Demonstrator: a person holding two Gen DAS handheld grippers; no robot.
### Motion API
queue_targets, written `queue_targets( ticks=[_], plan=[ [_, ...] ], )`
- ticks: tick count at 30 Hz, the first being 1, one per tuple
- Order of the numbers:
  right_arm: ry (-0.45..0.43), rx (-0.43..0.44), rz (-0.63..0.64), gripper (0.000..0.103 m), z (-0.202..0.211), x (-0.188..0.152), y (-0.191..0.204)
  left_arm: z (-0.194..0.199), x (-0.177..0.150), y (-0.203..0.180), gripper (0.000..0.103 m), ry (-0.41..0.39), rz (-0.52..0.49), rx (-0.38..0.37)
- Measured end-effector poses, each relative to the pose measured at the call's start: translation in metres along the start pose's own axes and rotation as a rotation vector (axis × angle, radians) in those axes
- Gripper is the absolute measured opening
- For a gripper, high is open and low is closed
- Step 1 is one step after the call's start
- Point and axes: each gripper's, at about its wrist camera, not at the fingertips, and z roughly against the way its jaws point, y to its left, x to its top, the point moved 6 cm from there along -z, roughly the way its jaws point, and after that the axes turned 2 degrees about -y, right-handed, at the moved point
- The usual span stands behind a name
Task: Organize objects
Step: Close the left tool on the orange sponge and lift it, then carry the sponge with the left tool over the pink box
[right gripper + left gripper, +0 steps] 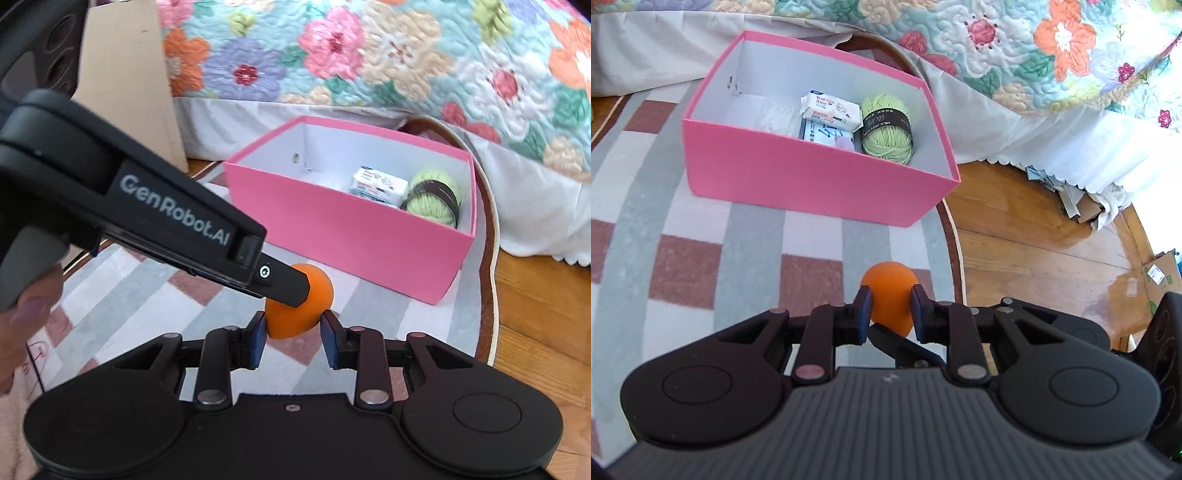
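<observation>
Both tools pinch one orange ball (889,291): the left tool (888,314) and right tool (294,334) are closed on it, above the striped rug (701,229), near the pink box (798,177) beside the quilted bed (1015,48).

A plain orange foam ball (888,295); a pink cardboard box (798,184), white inside; pale green yarn (886,127), black-banded; a grey, white and brick-red checked rug (683,258); a flowered quilt (1015,55).
</observation>
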Motion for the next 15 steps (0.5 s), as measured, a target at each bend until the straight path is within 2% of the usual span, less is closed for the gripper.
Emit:
queue_targets(
  ticks=[4,6,15],
  plan=[
    [0.038,-0.019,-0.021,0.036,0.013,0.011,0.007,0.018,-0.005,0.003,0.021,-0.012,0.063,-0.040],
    [0.041,-0.018,-0.024,0.036,0.020,0.017,0.015,0.029,-0.005,0.001,0.021,-0.026,0.059,-0.035],
    [-0.037,-0.012,0.041,0.036,0.063,0.057,0.034,0.090,0.023,-0.022,0.022,-0.105,0.015,-0.004]
  ],
)
